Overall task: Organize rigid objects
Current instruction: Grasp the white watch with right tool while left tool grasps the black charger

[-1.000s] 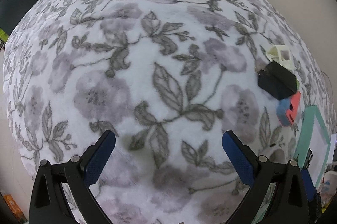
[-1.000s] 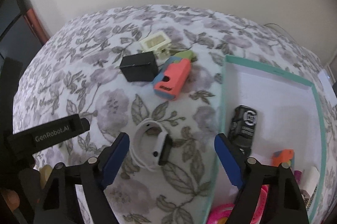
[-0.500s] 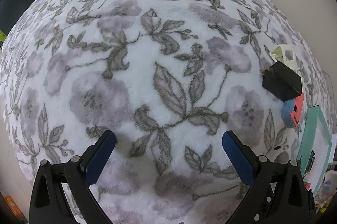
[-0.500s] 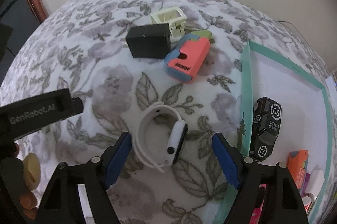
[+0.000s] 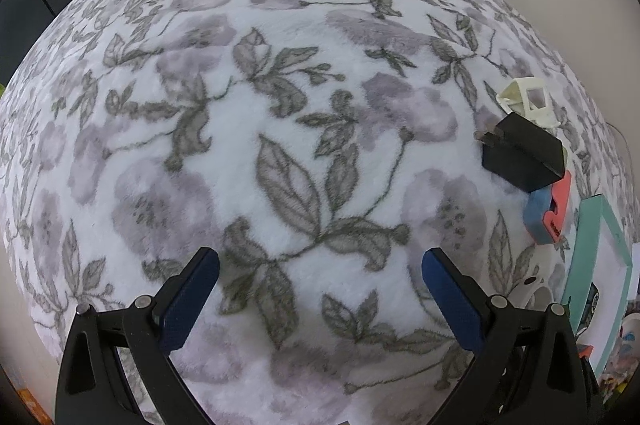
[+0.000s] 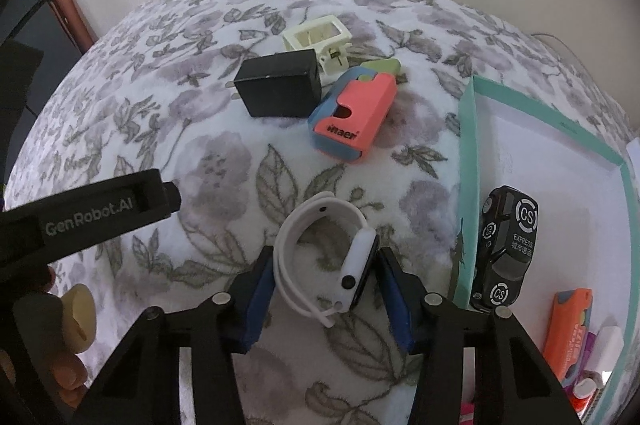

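Note:
A white smartwatch (image 6: 332, 253) lies on the floral cloth. My right gripper (image 6: 326, 277) has closed in around it, its blue pads touching the strap on the left and the watch body on the right. Behind it lie a black charger (image 6: 280, 87), a red and blue block (image 6: 354, 115) and a cream frame clip (image 6: 318, 35). My left gripper (image 5: 320, 289) is open and empty over bare cloth; the charger (image 5: 520, 153) and the red and blue block (image 5: 548, 209) show at its right.
A teal-rimmed tray (image 6: 468, 161) stands at the right and holds a black toy car (image 6: 504, 249), an orange block (image 6: 570, 329) and other small items. A wall lies behind the table. The left gripper's body (image 6: 88, 217) shows at the left.
My right gripper has moved forward and down onto the watch and its jaws have closed from wide open to touching it. The left gripper has shifted slightly and stays open.

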`<state>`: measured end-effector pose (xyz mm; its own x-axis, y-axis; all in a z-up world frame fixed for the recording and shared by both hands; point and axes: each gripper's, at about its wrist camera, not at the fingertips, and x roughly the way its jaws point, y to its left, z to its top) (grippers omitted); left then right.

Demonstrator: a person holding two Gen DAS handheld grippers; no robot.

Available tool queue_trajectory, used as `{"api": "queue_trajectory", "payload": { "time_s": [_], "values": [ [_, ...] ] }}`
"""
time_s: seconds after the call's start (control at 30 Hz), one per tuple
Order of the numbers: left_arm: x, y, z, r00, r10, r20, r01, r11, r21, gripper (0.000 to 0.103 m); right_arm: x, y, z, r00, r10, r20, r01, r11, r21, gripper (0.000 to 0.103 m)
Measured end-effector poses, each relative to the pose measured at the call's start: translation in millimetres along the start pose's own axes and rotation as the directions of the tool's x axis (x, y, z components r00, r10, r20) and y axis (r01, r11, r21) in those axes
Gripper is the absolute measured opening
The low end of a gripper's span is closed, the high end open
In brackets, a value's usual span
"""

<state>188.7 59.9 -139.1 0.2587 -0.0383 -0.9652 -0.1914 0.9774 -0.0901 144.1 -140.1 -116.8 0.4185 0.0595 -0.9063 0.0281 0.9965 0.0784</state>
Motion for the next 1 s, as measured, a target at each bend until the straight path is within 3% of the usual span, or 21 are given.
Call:
{"api": "queue_trajectory", "payload": {
  "time_s": [0.33,0.53,0.8,1.0],
  "values": [
    [-4.9,-14.9,6.5,0.998,-0.039,0.044,0.037,0.998,0.042,0.101,-7.7,-21.6,11.8,0.999,0.02,0.035,-0.023,0.997,0.073,0.052],
    [-11.9,-42.7,17.3,0.995,-0.063,0.083,0.056,0.995,0.082,0.101,-16.8,-34.6,22.2,0.997,0.026,0.074,-0.033,0.995,0.098,0.052],
    [-19.6,-81.7,31.7,0.981,-0.134,0.143,0.112,0.982,0.154,0.101,-39.2,-56.1,39.6,0.986,-0.009,0.165,-0.014,0.991,0.134,0.052],
    [-18.9,-109.4,40.6,0.968,-0.179,0.177,0.142,0.969,0.202,0.101,-41.6,-73.6,41.8,0.982,-0.011,0.187,-0.022,0.984,0.175,0.052]
  ]
}}
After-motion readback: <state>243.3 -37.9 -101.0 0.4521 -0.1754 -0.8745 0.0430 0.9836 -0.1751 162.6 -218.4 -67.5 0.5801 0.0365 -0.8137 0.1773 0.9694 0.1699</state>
